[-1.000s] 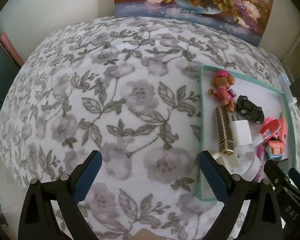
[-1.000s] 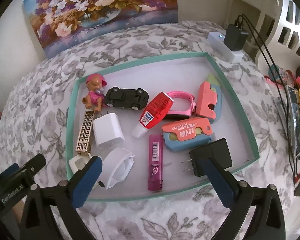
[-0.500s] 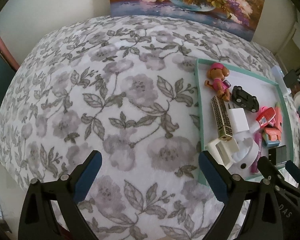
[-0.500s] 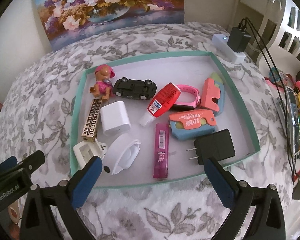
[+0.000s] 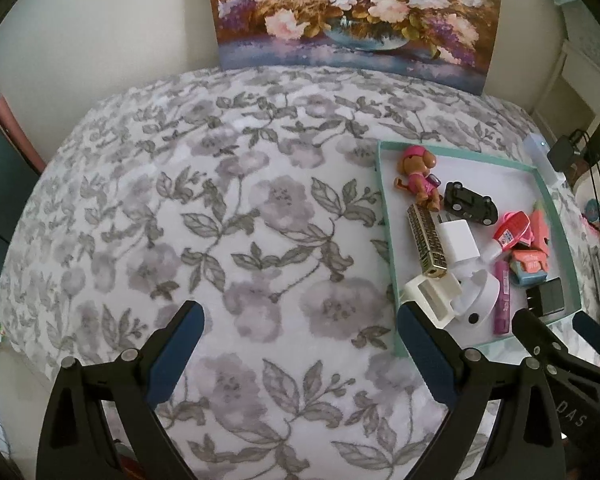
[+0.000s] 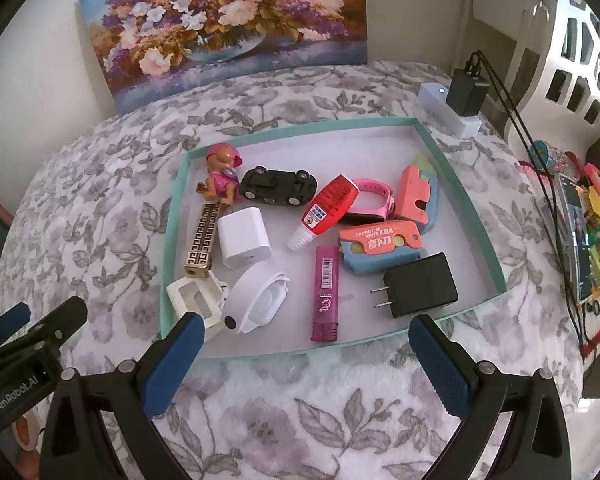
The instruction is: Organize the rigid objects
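Both claws hung wide apart and empty: the left claw (image 5: 298,334) over the floral surface (image 5: 220,216), the right claw (image 6: 302,344) before the tray (image 6: 480,232).

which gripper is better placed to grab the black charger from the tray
Right. The right gripper is open facing the tray, near the black charger. The left gripper hangs over bare cloth beside it.

A floral painting (image 6: 228,24) leans against a pale wall (image 5: 100,32) behind a surface draped in grey floral cloth (image 5: 180,220), white lattice furniture (image 6: 580,64) at right.
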`<state>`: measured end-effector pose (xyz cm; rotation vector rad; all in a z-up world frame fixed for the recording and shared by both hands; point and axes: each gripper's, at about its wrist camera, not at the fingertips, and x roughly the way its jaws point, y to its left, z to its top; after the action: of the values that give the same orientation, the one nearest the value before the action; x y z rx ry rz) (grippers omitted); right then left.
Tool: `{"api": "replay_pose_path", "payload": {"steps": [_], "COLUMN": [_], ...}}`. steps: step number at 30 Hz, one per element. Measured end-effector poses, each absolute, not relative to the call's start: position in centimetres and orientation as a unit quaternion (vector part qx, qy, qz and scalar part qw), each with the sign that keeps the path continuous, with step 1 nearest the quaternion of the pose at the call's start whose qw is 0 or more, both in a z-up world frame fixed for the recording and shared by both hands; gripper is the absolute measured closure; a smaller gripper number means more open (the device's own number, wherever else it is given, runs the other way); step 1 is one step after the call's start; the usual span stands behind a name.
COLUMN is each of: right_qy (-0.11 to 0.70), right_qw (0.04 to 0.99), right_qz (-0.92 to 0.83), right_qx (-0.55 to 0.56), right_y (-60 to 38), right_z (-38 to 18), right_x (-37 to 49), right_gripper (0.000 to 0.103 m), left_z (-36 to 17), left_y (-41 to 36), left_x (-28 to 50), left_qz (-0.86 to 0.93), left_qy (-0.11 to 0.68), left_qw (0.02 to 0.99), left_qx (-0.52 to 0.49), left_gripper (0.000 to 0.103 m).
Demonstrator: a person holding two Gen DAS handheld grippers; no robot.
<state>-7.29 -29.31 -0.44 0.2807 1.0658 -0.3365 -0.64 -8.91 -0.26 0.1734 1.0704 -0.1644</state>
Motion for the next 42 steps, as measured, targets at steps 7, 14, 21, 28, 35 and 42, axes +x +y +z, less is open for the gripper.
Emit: {"api": "replay_pose_path", "payload": {"steps": [7, 14, 21, 28, 35, 42], "right_qy": [0.5, 0.505, 0.508, 0.511, 0.511, 0.512], "right_qw": [0.842, 0.842, 0.841, 0.84, 0.839, 0.839], "right_qz": [-0.158, -0.151, -0.147, -0.147, -0.148, -0.148], "right_qx": [0.129, 0.117, 0.113, 0.112, 0.112, 0.109], "right_y": [-29.1, -28.5, -28.3, -28.4, -28.3, -28.3], "right_z": [-0.1, -0.2, -0.5, -0.6, -0.7, -0.7], "right_x": [-7.3, -7.0, -6.7, -6.6, -6.5, -6.5], "right_gripper": [0.0, 0.0, 0.0, 0.0, 0.0, 0.0], "left_z": [0.1, -0.4, -1.1, -1.2, -1.3, -1.4], "left_y": [-8.5, -8.1, -7.1, -7.0, -6.8, -6.9], "left_x": [-1.3, -0.9, -0.3, -0.2, 0.1, 0.2], "left_qz": [-0.059, -0.046, -0.027, -0.024, -0.021, -0.023], "left_qy": [0.504, 0.517, 0.536, 0.54, 0.544, 0.548], "left_qw": [0.856, 0.848, 0.838, 0.836, 0.833, 0.831], "left_qx": [0.101, 0.106, 0.097, 0.099, 0.098, 0.095], "left_gripper": [0.006, 0.006, 0.006, 0.006, 0.006, 0.006]}}
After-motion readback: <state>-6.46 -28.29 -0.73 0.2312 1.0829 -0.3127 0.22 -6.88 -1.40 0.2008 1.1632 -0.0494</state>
